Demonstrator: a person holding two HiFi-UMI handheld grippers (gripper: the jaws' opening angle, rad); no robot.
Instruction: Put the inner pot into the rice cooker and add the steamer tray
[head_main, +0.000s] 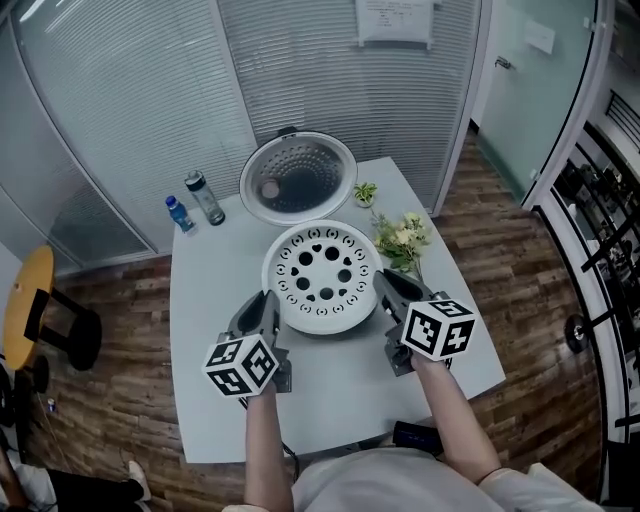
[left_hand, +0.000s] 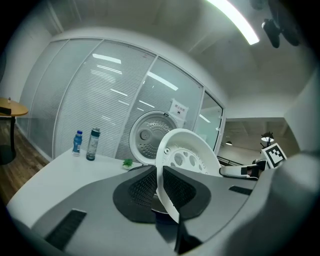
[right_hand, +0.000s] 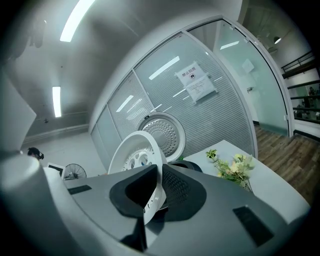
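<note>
The white steamer tray (head_main: 322, 275), round and pierced with holes, hangs between both grippers over the white table (head_main: 205, 340). My left gripper (head_main: 268, 306) is shut on its left rim, and my right gripper (head_main: 390, 287) is shut on its right rim. In the left gripper view the tray's rim (left_hand: 165, 190) stands edge-on between the dark pads of the left gripper (left_hand: 160, 187). The right gripper view shows the rim (right_hand: 152, 197) clamped the same way in the right gripper (right_hand: 159, 187). The rice cooker's open lid (head_main: 298, 178) stands just behind the tray. The cooker's dark body (right_hand: 187, 165) peeks out past the tray.
Two bottles (head_main: 204, 197) stand at the table's back left. A bunch of pale flowers (head_main: 402, 240) lies right of the tray, and a small green plant (head_main: 365, 192) sits beside the lid. Glass partitions with blinds close off the back. A yellow round table (head_main: 25, 300) stands at far left.
</note>
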